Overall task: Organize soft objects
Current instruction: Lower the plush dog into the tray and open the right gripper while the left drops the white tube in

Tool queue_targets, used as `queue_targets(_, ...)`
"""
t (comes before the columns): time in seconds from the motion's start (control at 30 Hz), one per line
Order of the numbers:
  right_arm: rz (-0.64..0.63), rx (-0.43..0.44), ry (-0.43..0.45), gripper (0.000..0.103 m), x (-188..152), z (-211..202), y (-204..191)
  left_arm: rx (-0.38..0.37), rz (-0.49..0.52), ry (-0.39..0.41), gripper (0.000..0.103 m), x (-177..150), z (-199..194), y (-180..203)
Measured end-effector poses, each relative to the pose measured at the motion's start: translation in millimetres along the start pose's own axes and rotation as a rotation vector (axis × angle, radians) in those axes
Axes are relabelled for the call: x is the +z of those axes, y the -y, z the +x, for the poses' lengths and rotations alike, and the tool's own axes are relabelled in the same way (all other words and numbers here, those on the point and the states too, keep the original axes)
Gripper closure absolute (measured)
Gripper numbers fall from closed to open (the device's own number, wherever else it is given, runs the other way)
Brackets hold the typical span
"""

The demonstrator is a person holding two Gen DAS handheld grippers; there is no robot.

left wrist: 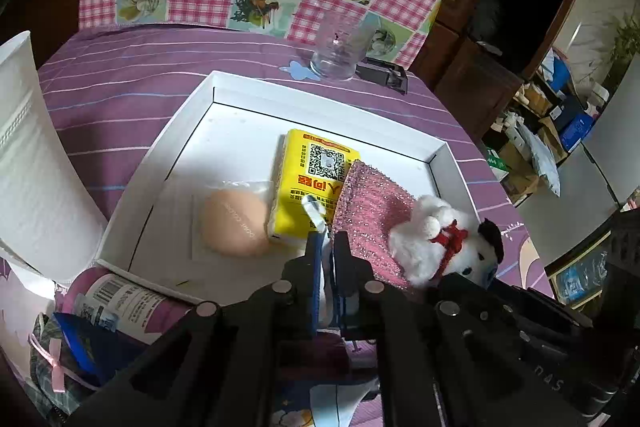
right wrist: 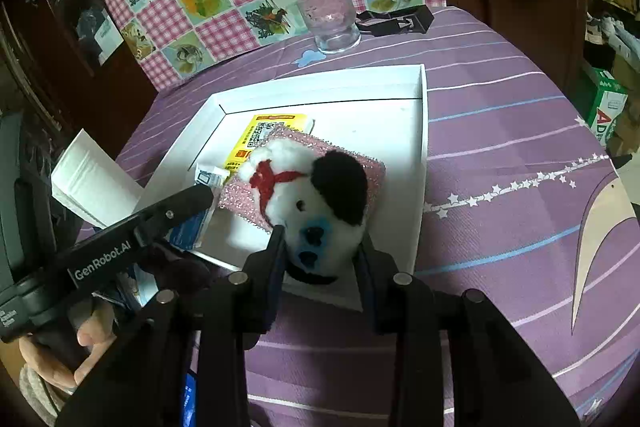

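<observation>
Right claw (right wrist: 320, 247) pinching plush dog (right wrist: 320, 203) over sponge-and-tissue-filled white tray (right wrist: 420, 147)

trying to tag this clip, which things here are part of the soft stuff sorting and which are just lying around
Part of the job: white tray; plush dog in the right gripper; small packet in the left gripper; pink sparkly pad; yellow tissue pack; beige sponge.

Lying about: glass; black clip; paper roll.
</observation>
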State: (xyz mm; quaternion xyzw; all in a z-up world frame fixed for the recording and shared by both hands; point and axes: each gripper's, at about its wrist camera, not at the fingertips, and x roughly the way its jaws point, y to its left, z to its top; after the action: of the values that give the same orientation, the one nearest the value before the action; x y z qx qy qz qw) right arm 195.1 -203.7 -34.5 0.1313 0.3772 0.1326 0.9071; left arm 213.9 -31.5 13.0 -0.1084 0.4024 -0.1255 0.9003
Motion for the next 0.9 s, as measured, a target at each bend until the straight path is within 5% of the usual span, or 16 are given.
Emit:
queue_targets(0.1,0.06,0.031,0.01,0.066,1.3,-2.3,6.8,-0.014,0.004,-0.003,0.08,-0.5,0.4,2.1)
queue_targets(0.23,0.139,0.081,0.036,0.058,3.3,-10.5,15.8,-0.042,0.014,0.027,0.047,-0.8,-6.7,6.2)
queue_targets(0.43,0.234,0.143,0.128,0.036,5.6,-28.1,28.0,-0.089,-0.016,0.08,0.028,1.4,-17.0,6.6)
queue_targets(0.9,0.096,0.063,0.151,0.036,3.7,-34.0,4.2,-0.012,0.023,0.12,0.025,3.9,-24.2,14.6)
